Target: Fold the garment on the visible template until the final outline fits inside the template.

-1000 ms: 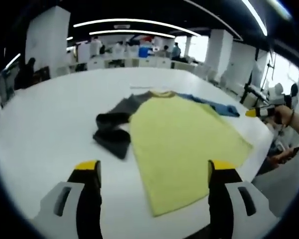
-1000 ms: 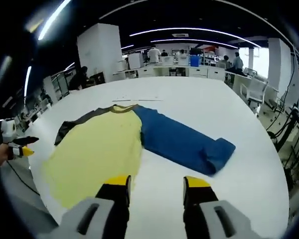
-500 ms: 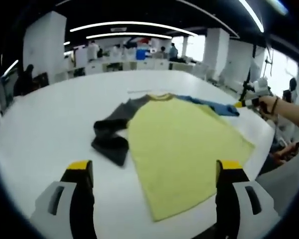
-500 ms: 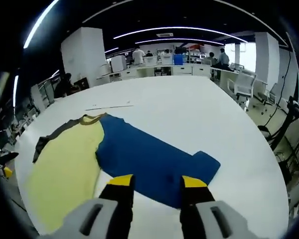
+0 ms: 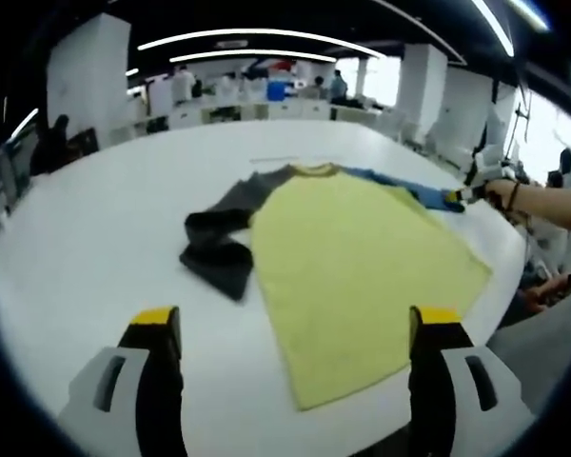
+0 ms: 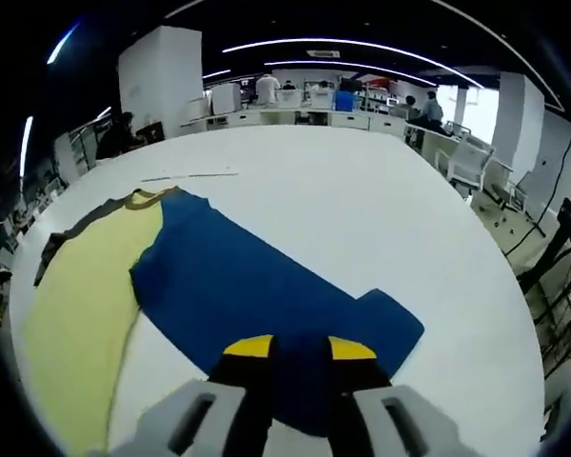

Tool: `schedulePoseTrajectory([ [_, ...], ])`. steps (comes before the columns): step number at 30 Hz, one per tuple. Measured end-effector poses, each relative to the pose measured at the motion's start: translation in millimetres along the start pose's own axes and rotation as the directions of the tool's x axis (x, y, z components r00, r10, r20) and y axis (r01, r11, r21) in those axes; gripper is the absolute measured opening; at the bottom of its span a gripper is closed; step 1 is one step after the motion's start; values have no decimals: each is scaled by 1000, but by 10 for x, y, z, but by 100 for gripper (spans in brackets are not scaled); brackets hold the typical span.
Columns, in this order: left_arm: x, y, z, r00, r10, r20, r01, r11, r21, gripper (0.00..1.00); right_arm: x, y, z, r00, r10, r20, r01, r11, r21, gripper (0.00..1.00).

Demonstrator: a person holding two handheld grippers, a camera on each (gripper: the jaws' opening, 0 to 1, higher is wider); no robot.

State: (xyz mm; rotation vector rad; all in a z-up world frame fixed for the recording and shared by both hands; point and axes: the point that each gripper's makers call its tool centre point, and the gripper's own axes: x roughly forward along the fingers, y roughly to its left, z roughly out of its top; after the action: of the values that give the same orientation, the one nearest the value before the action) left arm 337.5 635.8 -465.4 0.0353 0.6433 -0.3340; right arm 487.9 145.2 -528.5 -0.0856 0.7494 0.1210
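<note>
On the white table (image 5: pixel 86 219), left tongs (image 5: pixel 290 333) gape empty; right tongs (image 6: pixel 300 348) nearly closed over the garment's blue sleeve (image 6: pixel 257 295).

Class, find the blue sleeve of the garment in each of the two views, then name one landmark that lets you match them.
Left gripper view: the blue sleeve lies right of centre, a thin strip beyond the yellow body.
Right gripper view: the blue sleeve spreads across the centre, just ahead of the right gripper.
Shared landmark: the yellow collar where the sleeves meet.
</note>
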Motion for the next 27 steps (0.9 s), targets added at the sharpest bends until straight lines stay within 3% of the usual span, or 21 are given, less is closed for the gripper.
schedulePoseTrajectory([
  [3, -5, 18, 1, 1000, 4, 0, -4, 1000, 7, 95, -15, -96, -5, 1000, -20, -6, 20, 999, 25, 0],
  [11, -17, 20, -1, 1000, 6, -2, -6, 1000, 14, 96, -119, -429, 67, 994, -107, 5, 107, 994, -1, 0],
  [20, -25, 30, 10, 1000, 8, 4, -8, 1000, 18, 97, -281, -812, -15, 978, -207, -35, 207, 978, 3, 0],
  [27, -44, 46, -1, 1000, 10, 6, -10, 1000, 17, 98, -455, -933, -63, 967, -248, -51, 250, 968, 27, 0],
])
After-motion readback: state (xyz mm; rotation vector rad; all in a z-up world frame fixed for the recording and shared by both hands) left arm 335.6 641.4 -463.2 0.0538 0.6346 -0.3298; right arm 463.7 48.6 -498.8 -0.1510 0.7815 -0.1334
